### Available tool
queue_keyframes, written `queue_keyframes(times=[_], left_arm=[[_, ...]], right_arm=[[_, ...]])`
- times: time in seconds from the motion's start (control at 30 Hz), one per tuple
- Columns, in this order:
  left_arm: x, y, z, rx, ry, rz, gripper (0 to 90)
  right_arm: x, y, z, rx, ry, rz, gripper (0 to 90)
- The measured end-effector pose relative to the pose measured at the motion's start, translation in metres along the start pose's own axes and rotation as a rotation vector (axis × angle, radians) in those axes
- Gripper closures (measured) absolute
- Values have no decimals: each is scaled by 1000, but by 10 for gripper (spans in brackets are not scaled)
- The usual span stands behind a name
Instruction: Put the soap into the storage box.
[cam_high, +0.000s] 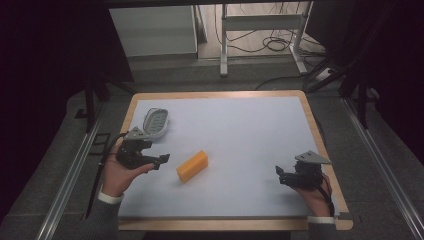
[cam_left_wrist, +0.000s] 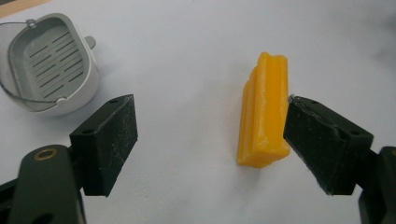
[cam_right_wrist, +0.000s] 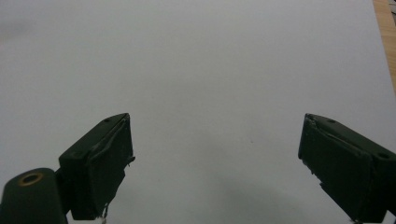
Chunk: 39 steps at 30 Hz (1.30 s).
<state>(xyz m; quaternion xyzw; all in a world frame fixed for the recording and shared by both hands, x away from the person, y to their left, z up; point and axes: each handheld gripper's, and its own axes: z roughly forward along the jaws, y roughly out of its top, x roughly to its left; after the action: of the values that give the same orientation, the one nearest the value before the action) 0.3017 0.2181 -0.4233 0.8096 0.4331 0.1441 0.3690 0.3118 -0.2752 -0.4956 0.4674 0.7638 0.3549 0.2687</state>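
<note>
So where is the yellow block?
In the high view, the yellow block lies left of the table's middle, just beyond the open left gripper.

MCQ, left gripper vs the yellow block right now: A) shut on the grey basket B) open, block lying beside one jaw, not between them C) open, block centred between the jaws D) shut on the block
B: in the left gripper view the left gripper has its jaws wide apart with bare table between them, and the yellow block lies up against the inner edge of one jaw; the grey basket sits apart.
</note>
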Motion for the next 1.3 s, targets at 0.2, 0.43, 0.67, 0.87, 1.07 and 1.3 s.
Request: queue_keyframes(times=[0.2, 0.43, 0.67, 0.87, 1.07, 1.3], left_arm=[[-9, 7, 10, 27, -4, 24, 173], [-19, 15, 24, 65, -20, 49, 171], [-30, 18, 37, 94, -33, 70, 172], [-34, 19, 43, 112, -36, 79, 173], [-40, 20, 56, 142, -37, 93, 175], [-43, 20, 71, 185, -41, 95, 183]], right_arm=[[1, 0, 1, 3, 2, -6, 100], [2, -1, 2, 6, 6, -10, 100], [2, -1, 2, -1, 11, -17, 100], [2, -1, 2, 1, 9, -16, 100], [2, -1, 3, 7, 1, -15, 100], [2, -2, 3, 9, 3, -14, 100]])
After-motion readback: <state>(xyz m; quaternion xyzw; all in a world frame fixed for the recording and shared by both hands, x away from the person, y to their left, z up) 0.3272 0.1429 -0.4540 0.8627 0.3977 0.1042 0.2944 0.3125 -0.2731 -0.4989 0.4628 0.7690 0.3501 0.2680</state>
